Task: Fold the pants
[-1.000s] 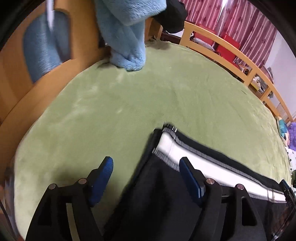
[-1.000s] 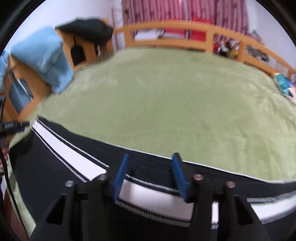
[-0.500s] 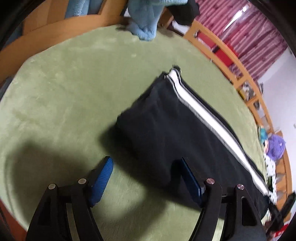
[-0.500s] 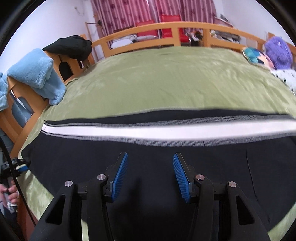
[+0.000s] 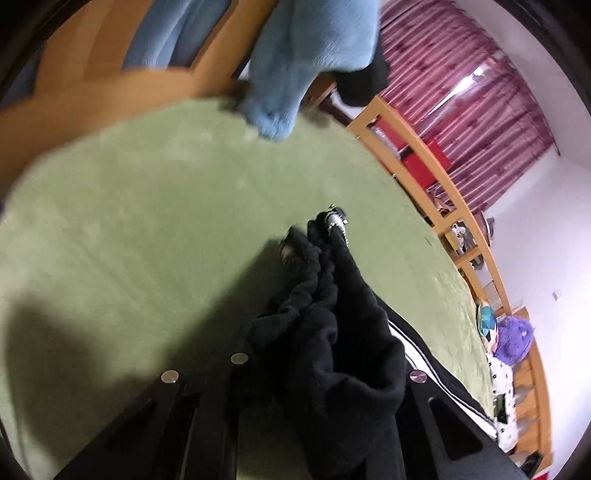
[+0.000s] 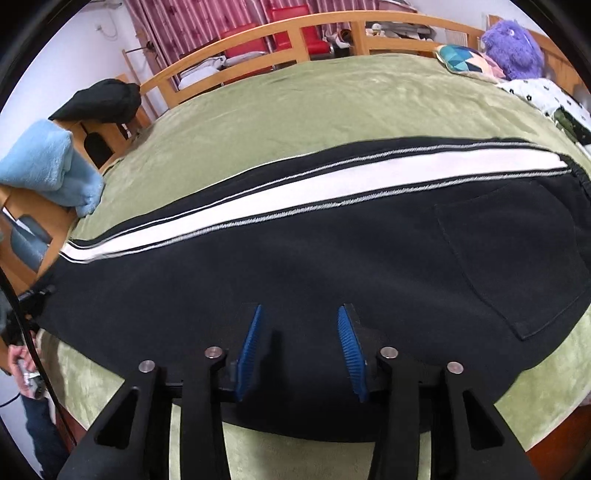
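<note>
Now the pants [image 6: 295, 266] lie flat along the green bed [image 6: 332, 103], stripe uppermost. My left gripper [image 5: 325, 373] is closing on a bunched hem; the pads are buried in cloth, so it looks clamped. My right gripper [image 6: 299, 350] hovers over the seat, jaws closing on nothing. If only one layer is caught, the fold could drag crooked.

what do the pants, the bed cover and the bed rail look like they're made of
Pants: soft matte black knit, probably fleece or jersey; it bunches thickly, with a smoother white side stripe.
Bed cover: green plush, short velvety nap with brushed shading.
Bed rail: light wood, smooth and lacquered by its even sheen.
</note>
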{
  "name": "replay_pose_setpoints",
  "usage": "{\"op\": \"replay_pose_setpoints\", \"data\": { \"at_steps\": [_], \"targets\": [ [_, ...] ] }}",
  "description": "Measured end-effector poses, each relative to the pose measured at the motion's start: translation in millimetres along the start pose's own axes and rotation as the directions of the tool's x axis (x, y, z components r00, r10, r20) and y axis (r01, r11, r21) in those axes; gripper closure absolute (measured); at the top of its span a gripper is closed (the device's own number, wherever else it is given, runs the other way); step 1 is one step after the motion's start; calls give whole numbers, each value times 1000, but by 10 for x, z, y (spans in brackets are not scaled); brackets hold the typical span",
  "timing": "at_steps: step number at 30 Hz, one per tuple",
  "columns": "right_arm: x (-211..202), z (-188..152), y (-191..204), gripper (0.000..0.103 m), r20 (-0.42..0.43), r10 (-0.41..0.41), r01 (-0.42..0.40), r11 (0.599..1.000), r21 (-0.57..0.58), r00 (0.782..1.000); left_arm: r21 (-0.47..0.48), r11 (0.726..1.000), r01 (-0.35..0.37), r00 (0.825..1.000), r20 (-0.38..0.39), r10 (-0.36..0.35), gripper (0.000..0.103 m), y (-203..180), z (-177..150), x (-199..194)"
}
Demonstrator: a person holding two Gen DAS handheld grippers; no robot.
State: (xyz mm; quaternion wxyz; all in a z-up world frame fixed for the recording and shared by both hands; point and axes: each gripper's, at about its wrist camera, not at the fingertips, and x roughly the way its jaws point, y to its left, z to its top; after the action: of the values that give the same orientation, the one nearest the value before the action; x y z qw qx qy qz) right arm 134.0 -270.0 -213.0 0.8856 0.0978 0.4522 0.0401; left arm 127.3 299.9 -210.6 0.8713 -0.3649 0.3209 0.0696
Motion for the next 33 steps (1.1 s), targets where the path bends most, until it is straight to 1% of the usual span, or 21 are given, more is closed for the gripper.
{"op": "replay_pose_setpoints", "data": {
  "at_steps": [2, 4, 5, 6, 8, 9, 10, 11, 12, 13, 14, 15, 17, 20, 23, 25, 27, 29, 30, 32, 33],
  "targets": [
    [-62, -27, -52, 61, 12, -15, 16, 1000, -7, 1000, 13, 1000, -23, 1000, -1, 23, 87, 57, -16, 0],
    [-102, -68, -155, 61, 12, -24, 24, 1000, 3, 1000, -34, 998, -48, 997, -66, 46, 83, 216, -51, 200],
    [-121, -101, -237, 61, 11, -28, 28, 999, 18, 1000, -54, 995, -82, 991, -107, 76, 74, 277, -68, 309],
    [-131, -125, -322, 60, 7, -30, 30, 999, 34, 1000, -71, 989, -131, 980, -157, 119, 70, 348, -100, 419],
    [-159, -181, -560, 60, 0, -37, 37, 995, 93, 999, -72, 990, -122, 984, -140, 111, 67, 336, -128, 335],
    [-175, -190, -650, 60, 5, -35, 34, 993, 115, 999, -61, 988, -145, 981, -136, 135, 58, 299, -127, 282],
    [-208, -210, -761, 60, 15, -29, 27, 989, 147, 999, -43, 983, -176, 978, -123, 170, 51, 251, -124, 211],
    [-248, -234, -894, 58, 30, -33, 27, 982, 185, 999, -26, 979, -203, 974, -105, 199, 37, 203, -127, 149],
    [-281, -251, -995, 54, 44, -41, 31, 977, 211, 998, -13, 974, -225, 971, -84, 224, 33, 169, -131, 73],
    [-312, -261, -1096, 56, 60, -41, 26, 972, 232, 997, -3, 971, -238, 969, -69, 237, 33, 121, -154, 2],
    [-333, -277, -1209, 56, 74, 9, -28, 967, 254, 997, 4, 970, -243, 968, -67, 243, 33, 112, -186, -46],
    [-347, -283, -1292, 51, 80, 19, -41, 961, 274, 997, 9, 968, -250, 965, -76, 250, 33, 106, -253, -114],
    [-420, -293, -1464, 50, 105, -84, 49, 953, 298, 991, 8, 964, -267, 959, -94, 266, 33, 96, -313, -139],
    [-521, -317, -1765, 47, 142, -118, 64, 939, 339, 983, 3, 954, -299, 948, -112, 298, 33, 84, -460, -172],
    [-542, -306, -2141, 43, 148, -192, 117, 905, 409, 970, 4, 946, -324, 939, -119, 322, 33, 44, -579, -167],
    [-511, -263, -2392, 42, 156, -220, 126, 879, 459, 963, 15, 943, -333, 935, -124, 333, 33, -30, -635, -134],
    [-427, -188, -2666, 42, 163, -234, 115, 841, 529, 959, 32, 939, -343, 930, -129, 344, 33, -115, -657, -96],
    [-300, -99, -2868, 39, 177, -225, 83, 809, 583, 958, 52, 934, -353, 925, -129, 357, 33, -248, -678, -65],
    [-225, -72, -3009, 34, 181, -211, 62, 796, 602, 961, 64, 933, -355, 925, -122, 361, 33, -313, -696, -85],
    [-32, 14, -3177, 33, 161, -187, 41, 764, 644, 969, 93, 925, -369, 921, -97, 377, 33, -456, -698, -113],
    [27, 54, -3230, 31, 173, -180, 23, 754, 656, 968, 118, 919, -375, 920, -78, 385, 33, -549, -696, -141]
  ]
}}
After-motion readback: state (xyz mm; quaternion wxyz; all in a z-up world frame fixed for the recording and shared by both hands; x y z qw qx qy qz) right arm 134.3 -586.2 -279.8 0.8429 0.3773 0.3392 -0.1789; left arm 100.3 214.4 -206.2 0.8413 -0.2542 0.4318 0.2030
